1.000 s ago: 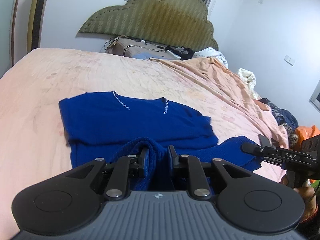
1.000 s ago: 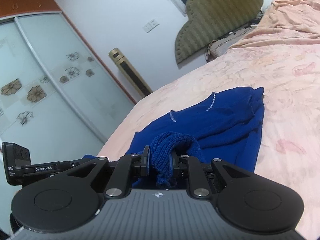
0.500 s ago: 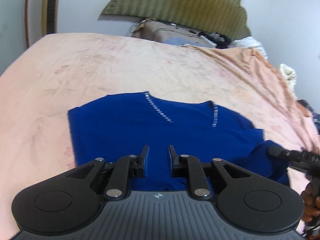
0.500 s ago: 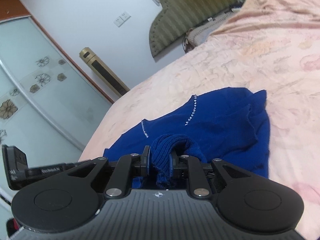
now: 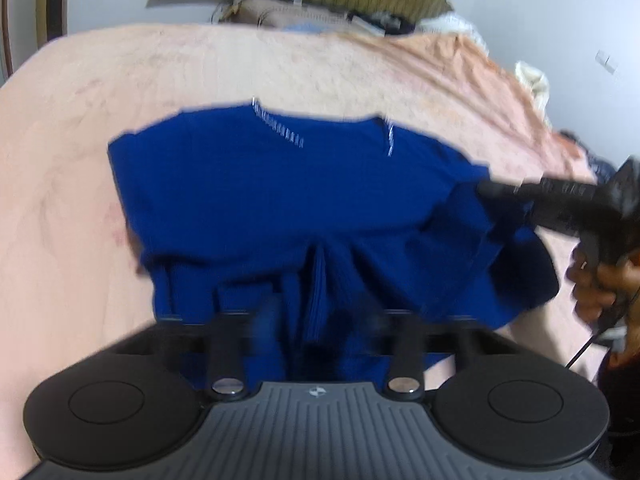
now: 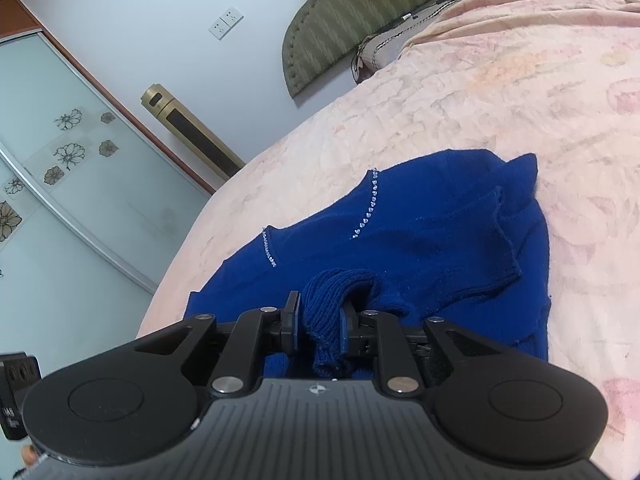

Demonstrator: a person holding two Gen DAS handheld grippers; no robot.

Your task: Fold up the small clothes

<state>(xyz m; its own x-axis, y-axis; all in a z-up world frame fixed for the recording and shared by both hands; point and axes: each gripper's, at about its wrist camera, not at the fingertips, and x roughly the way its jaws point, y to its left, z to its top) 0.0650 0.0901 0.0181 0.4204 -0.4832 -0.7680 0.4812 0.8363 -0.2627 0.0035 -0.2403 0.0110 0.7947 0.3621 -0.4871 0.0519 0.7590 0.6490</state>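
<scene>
Blue knit fills the left wrist view: the sweater (image 5: 280, 200) lies flat on the peach bedspread (image 5: 240, 72), neckline and its two lines of studs toward the headboard, hem edge toward the camera. The left tool (image 5: 316, 312) is blurred, yet a ribbed fold of the hem runs up between its fingers, which stand close together — I read it as pinched there, though the blur leaves some doubt. At the right edge the right tool (image 5: 492, 190) reaches in over the sweater's far-side corner, a hand (image 5: 596, 284) gripping its handle.

From the right wrist view, the right tool (image 6: 320, 320) is narrowly closed on a ribbed cuff or hem bunch (image 6: 336, 292), the knit arching over one pad and hanging down between them. The body of the sweater (image 6: 420, 240) spreads ahead and to the right of it, long axis running away toward the headboard (image 6: 352, 12).

So both tools sit at the near edge, side by side across the garment's width, with the neckline straight ahead — the fold, as I judge it, must carry the hem forward along that axis.
</scene>
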